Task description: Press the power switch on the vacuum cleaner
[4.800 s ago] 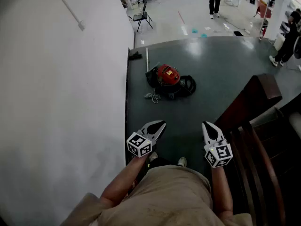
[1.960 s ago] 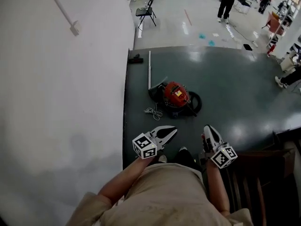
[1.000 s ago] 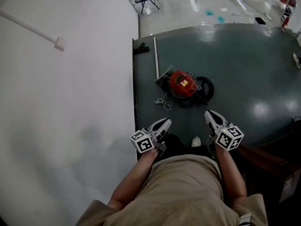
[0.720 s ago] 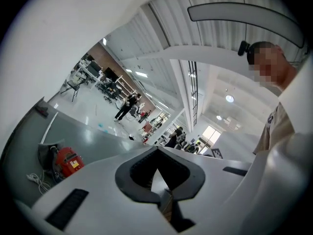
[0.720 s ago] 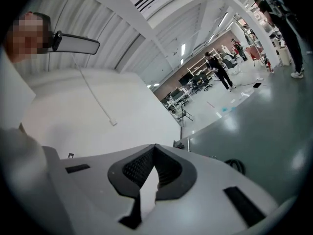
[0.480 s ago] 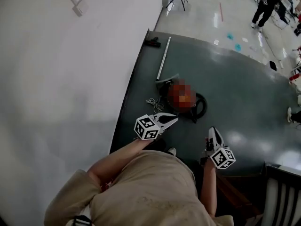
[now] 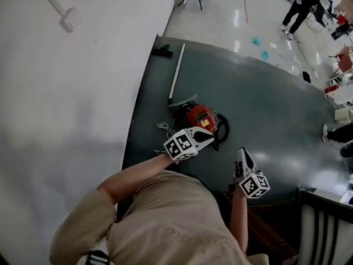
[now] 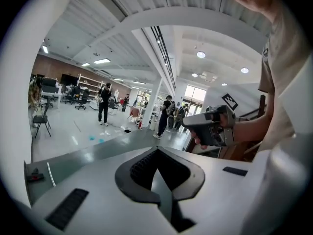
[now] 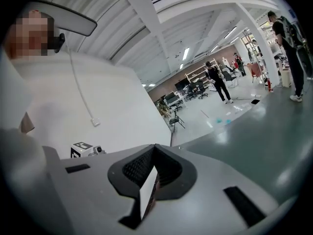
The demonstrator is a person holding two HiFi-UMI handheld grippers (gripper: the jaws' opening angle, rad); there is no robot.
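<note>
Looking down in the head view, the red vacuum cleaner sits on the dark green floor, close to the white wall. The foot of that wall bounds the floor along its left edge. A metal wand lies at 11 o'clock of the vacuum cleaner, running beside the wall edge toward a black floor head. A black hose loops at its 3 o'clock and a pale cord lies at its 9 o'clock. The left gripper overlaps the machine's near side at 6 o'clock; contact cannot be confirmed. The right gripper hangs at 4 o'clock, apart from it. Bare floor extends wide toward 3 o'clock, and a dark chair bounds the 4 o'clock corner. People stand far off at 1 o'clock.

Left gripper view: jaws clenched together, nothing between them. They face level across open floor, and the vacuum cleaner is out of frame.

Right gripper view: jaws likewise closed on nothing. The wall stands at 9 o'clock and clear green floor spreads toward 3 o'clock.
</note>
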